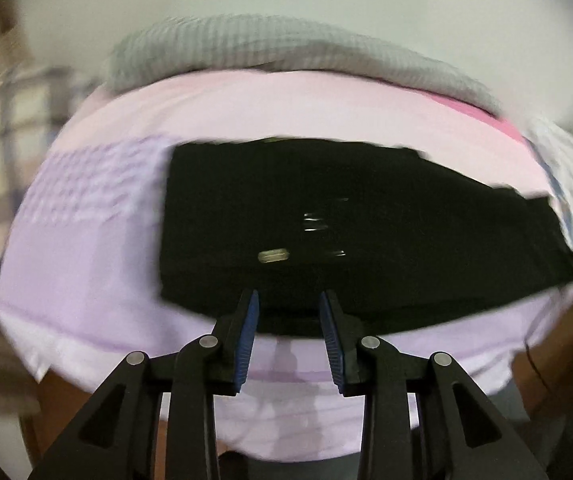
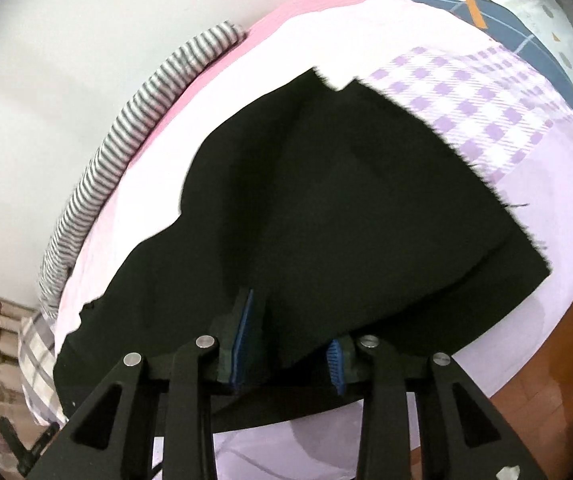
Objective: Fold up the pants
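The black pants (image 1: pixel 326 220) lie folded flat on a pink and lilac bed sheet (image 1: pixel 86 280), with a small metal button showing near the front edge. My left gripper (image 1: pixel 289 300) is open and empty, its blue pads just above the near edge of the pants. In the right wrist view the pants (image 2: pixel 346 208) are partly lifted. My right gripper (image 2: pixel 286 320) has a fold of the black cloth lying between its blue pads (image 2: pixel 242 340), which stand well apart; whether they grip the cloth is hidden.
A grey striped cloth (image 1: pixel 266 48) lies along the far edge of the bed by the white wall; it also shows in the right wrist view (image 2: pixel 126 140). A checked blanket (image 1: pixel 2 128) is at the left. A blue plaid pillow (image 2: pixel 506 16) is at the bed's far end. Brown wooden floor (image 2: pixel 546 380) lies beside the bed.
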Available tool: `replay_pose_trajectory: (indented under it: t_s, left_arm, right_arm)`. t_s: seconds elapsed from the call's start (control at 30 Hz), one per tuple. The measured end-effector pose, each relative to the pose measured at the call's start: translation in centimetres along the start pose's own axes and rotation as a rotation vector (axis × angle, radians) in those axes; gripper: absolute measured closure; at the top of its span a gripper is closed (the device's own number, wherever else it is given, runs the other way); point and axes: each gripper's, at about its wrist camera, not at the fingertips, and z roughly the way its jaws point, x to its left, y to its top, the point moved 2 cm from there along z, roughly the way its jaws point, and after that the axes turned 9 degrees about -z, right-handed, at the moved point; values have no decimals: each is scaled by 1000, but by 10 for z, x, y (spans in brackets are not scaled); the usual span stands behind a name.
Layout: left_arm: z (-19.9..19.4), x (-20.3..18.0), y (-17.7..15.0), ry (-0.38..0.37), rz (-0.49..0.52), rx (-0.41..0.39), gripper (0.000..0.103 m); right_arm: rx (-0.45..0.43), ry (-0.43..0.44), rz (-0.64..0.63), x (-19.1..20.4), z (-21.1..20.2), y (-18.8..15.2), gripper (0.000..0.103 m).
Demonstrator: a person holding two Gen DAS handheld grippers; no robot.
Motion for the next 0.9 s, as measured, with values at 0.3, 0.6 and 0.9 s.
replay_pose_trajectory:
  t_s: [0.3, 0.6, 0.9]
  left_arm:
    - [30, -145, -2, -268, 320, 13, 69]
    - [62, -249, -29, -393, 552, 107, 69]
    - [68, -307, -52, -432, 694, 122, 69]
  right_arm:
    - [-32, 66, 62, -34, -14, 10, 74]
    - [-29, 55, 71, -47, -17, 19, 77]
    - [-62, 162, 149, -52, -35, 27, 98]
